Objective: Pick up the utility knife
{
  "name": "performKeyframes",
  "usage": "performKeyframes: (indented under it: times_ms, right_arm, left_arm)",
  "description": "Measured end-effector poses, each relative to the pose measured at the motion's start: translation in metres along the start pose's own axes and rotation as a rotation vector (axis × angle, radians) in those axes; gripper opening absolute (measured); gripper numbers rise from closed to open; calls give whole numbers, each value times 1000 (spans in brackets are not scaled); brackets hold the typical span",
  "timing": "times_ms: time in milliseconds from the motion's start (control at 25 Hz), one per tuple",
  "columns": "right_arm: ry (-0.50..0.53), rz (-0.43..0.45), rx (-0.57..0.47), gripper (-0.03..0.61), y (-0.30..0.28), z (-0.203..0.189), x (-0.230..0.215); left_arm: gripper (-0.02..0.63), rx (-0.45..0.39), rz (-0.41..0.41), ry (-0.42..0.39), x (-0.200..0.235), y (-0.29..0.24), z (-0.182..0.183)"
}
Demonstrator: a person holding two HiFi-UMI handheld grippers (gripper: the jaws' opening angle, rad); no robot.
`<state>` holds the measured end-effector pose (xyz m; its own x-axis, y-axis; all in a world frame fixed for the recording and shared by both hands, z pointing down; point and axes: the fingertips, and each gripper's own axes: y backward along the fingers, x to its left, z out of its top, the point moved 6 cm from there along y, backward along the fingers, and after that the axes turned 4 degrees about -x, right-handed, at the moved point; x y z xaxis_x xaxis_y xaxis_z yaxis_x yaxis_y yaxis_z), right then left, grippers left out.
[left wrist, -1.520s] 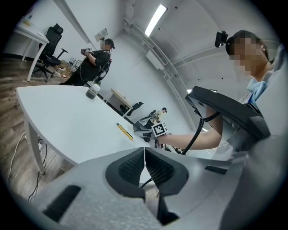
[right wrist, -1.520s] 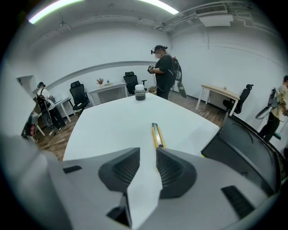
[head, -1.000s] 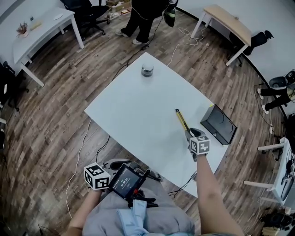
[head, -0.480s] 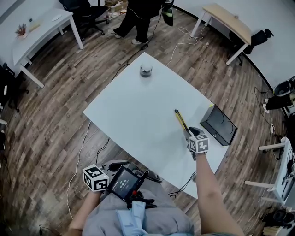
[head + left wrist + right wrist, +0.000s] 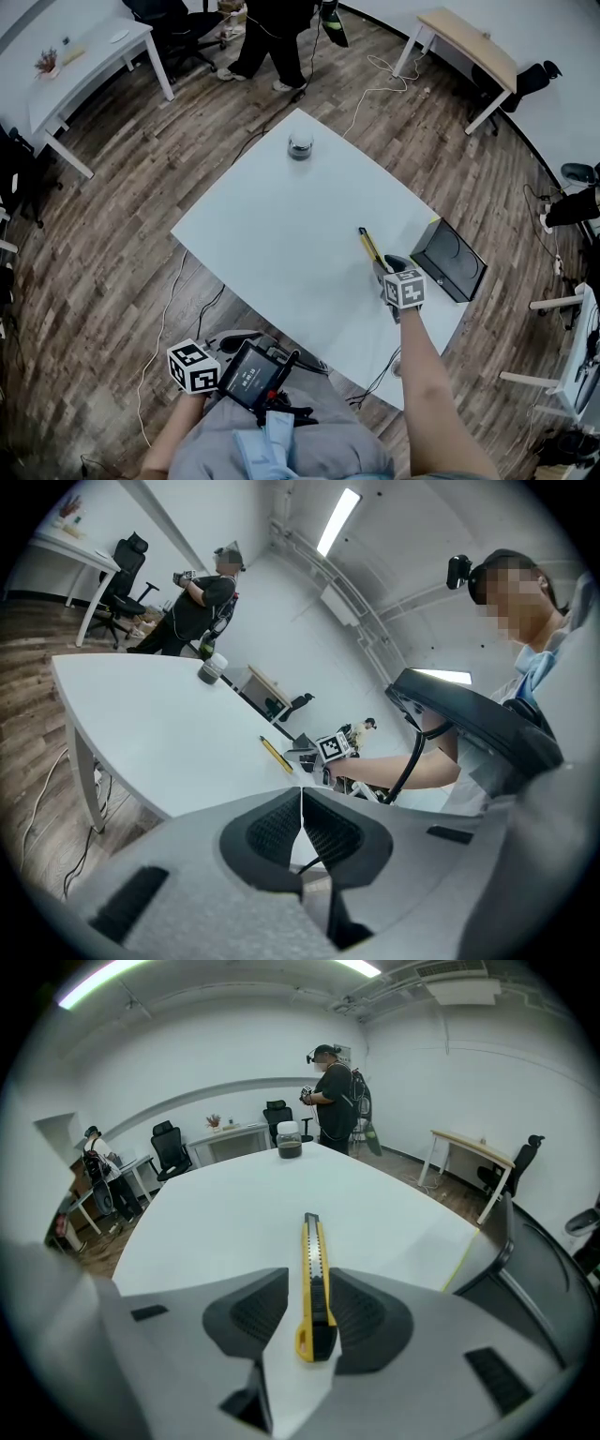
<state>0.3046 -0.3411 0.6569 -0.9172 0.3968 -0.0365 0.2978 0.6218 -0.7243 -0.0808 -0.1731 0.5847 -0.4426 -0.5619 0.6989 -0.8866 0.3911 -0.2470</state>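
Yellow and black, the utility knife (image 5: 314,1283) lies flat on the white table (image 5: 281,234), near the table's edge closest to the wearer. Its near end sits between the jaws of the right gripper (image 5: 309,1321). Those jaws stand apart, wide enough to straddle the handle. The pad on the knife's right is touching or just beside its black flank, while a strip of bare table shows at the other pad, so nothing is clamped yet. The knife's long axis runs straight away from the gripper, in line with the jaws, with what looks like the blade end pointing toward the table's middle. A squeeze across the narrow width is the likely next move, and the jaws should close evenly so the handle does not skid on the smooth top. The left gripper (image 5: 301,827) hangs off the table's near edge over the lap, its jaws pressed together on nothing. It is well apart from the knife, so the right gripper is plainly the nearer. A jar (image 5: 300,144) stands at the table's far end and a black box (image 5: 448,262) at its right edge. Round the table spreads a wood-plank floor (image 5: 112,234) in a white-walled room, where another person (image 5: 336,1101) stands beyond the table's far end.
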Motion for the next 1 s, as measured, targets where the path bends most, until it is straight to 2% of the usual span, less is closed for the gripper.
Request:
performKeyframes:
  times_ms: [600,1000]
  right_arm:
    - [55,33,61,118,-27,2,-5]
    - [133,57,170,118,-36,-6,-8]
  left_arm:
    - [18,-7,23,35,8,-2,0]
    - [18,-15,29,52,10,-1,-4]
